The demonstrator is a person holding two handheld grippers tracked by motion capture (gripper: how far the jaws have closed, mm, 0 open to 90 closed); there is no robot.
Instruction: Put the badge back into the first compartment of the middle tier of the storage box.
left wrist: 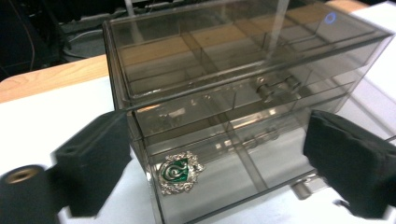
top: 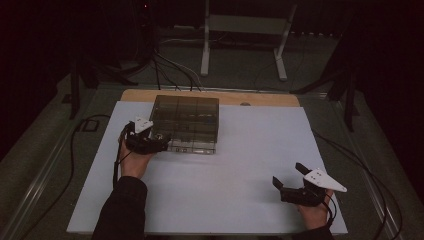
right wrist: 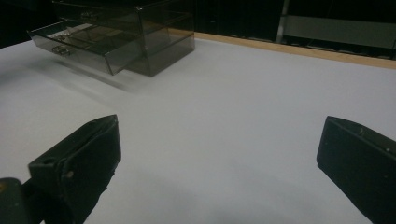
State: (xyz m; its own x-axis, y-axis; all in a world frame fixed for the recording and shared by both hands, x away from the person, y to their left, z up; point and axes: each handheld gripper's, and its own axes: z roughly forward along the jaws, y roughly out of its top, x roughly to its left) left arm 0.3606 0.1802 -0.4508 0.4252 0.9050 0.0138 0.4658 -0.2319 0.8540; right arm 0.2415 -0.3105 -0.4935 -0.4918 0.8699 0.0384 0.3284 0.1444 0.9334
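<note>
At the left of the high view, the left tool (top: pixel 161 143) is at the front left corner of the smoky transparent plastic drawer box (top: pixel 186 122), which stands on the far left part of the white desk (top: pixel 240 175). In the left gripper view its two black jaws stand wide apart, released, on both sides of the lowest drawer (left wrist: pixel 243 172), which is pulled out a little, and they press on nothing. Inside this drawer, in the compartment at its corner, lies a small silver and green crest-shaped badge (left wrist: pixel 178 171). It lies flat on the drawer floor, near the divider.

What can go wrong from here, I think: if the drawer is pushed in with only one jaw at its corner, it may go in crooked and jam, or the light box may slide back on the smooth desk. A fast push can also make the badge slide inside its compartment. The small metal handles on the drawer fronts are slippery for the pads.

At the right, the right tool (top: pixel 290 181) rests low near the front right edge of the desk, well apart from the box. Its jaws are also spread and hold nothing.
</note>
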